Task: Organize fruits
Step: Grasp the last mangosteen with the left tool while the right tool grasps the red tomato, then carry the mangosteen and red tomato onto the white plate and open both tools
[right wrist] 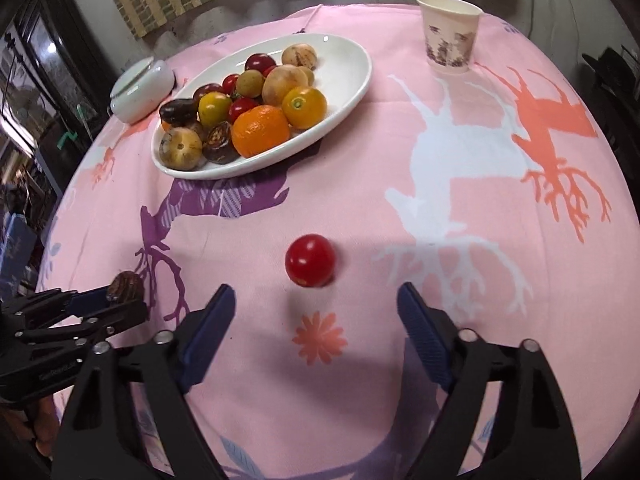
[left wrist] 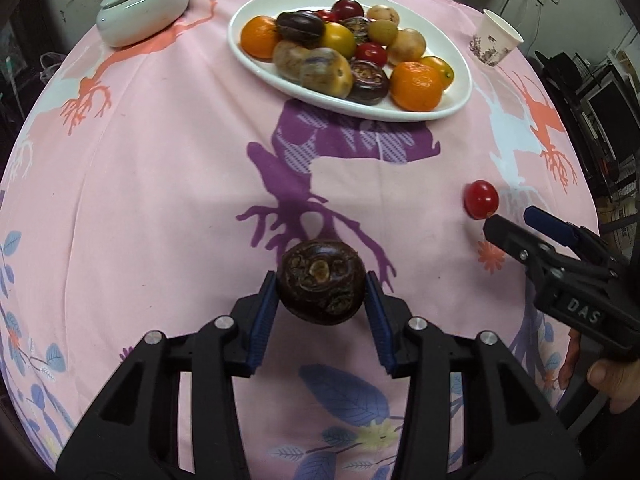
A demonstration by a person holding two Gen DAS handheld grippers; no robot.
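Note:
My left gripper [left wrist: 321, 280] is shut on a dark brown water chestnut [left wrist: 321, 282] and holds it just above the pink tablecloth; it also shows in the right wrist view [right wrist: 125, 287]. A red cherry tomato [right wrist: 310, 260] lies on the cloth just ahead of my right gripper [right wrist: 316, 300], which is open and empty. The tomato also shows in the left wrist view [left wrist: 481, 199], with the right gripper [left wrist: 510, 222] beside it. A white oval plate [left wrist: 456, 100] at the back holds oranges, tomatoes, chestnuts and other fruits; it also shows in the right wrist view [right wrist: 344, 92].
A white lidded ceramic jar [left wrist: 143, 8] stands at the back left, also in the right wrist view [right wrist: 141, 87]. A paper cup [right wrist: 450, 30] stands at the back right, also in the left wrist view [left wrist: 495, 39]. The round table's edge [right wrist: 624, 216] curves close on the right.

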